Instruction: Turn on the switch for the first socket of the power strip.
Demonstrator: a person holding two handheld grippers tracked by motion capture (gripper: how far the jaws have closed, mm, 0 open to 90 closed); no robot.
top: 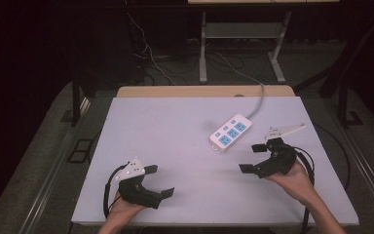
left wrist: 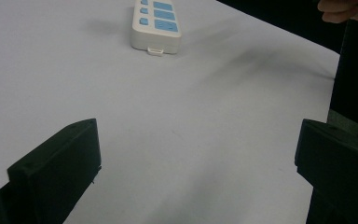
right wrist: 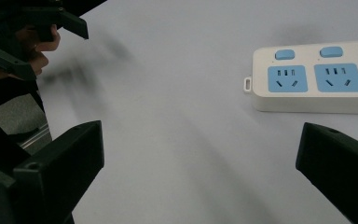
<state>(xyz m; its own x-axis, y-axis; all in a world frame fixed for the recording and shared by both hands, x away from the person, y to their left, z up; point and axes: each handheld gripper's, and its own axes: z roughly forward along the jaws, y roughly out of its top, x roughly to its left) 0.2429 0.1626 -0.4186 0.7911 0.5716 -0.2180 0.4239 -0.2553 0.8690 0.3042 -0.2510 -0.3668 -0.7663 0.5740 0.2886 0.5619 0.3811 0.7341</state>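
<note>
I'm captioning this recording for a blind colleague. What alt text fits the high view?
Seen from above, a person holds an open left gripper and an open right gripper over a white table. A white power strip with blue sockets lies nearer the right gripper, its grey cable trailing off the far edge.

A white table top with a pale wooden strip along its far edge stands on a grey floor. Beyond it, the light metal legs of another piece of furniture rise among loose cables. The surroundings are dark, possibly black curtains.
</note>
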